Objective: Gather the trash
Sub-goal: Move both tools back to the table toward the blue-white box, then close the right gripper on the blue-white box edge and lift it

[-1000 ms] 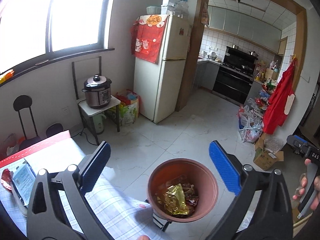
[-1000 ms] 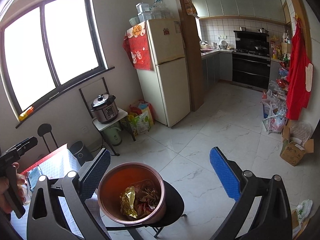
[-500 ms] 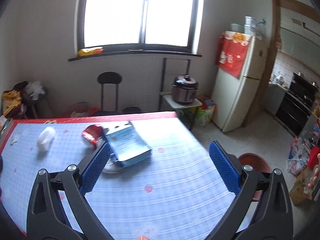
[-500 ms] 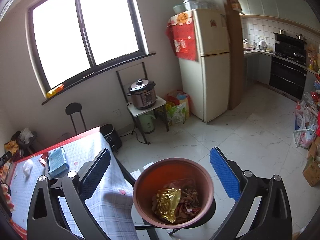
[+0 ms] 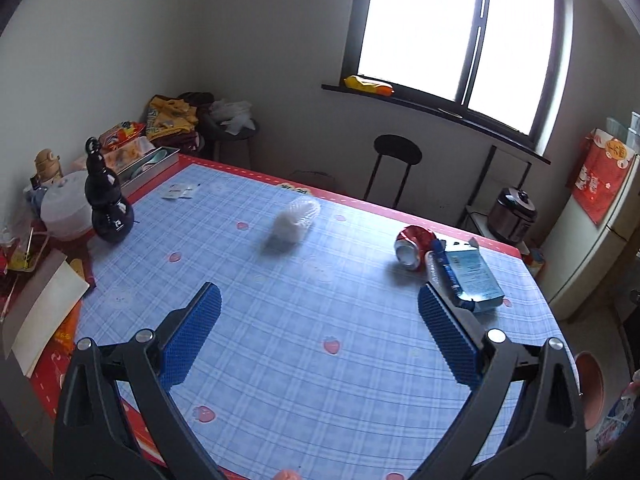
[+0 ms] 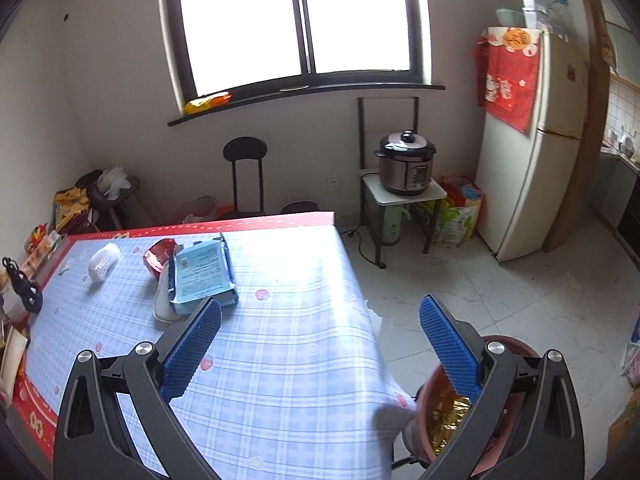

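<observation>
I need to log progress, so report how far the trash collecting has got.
Done: the brown bin beside the table already holds gold wrappers. In hand: nothing; left claw and right claw are open and empty. Left on the table: crushed red can, blue packet, white foam net.

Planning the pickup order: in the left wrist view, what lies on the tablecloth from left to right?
Black gourd-shaped bottle → white foam net sleeve → crushed red can → blue packet. A clear plastic bottle lies between the can and the packet, overlapping both, so I leave it out.
</observation>
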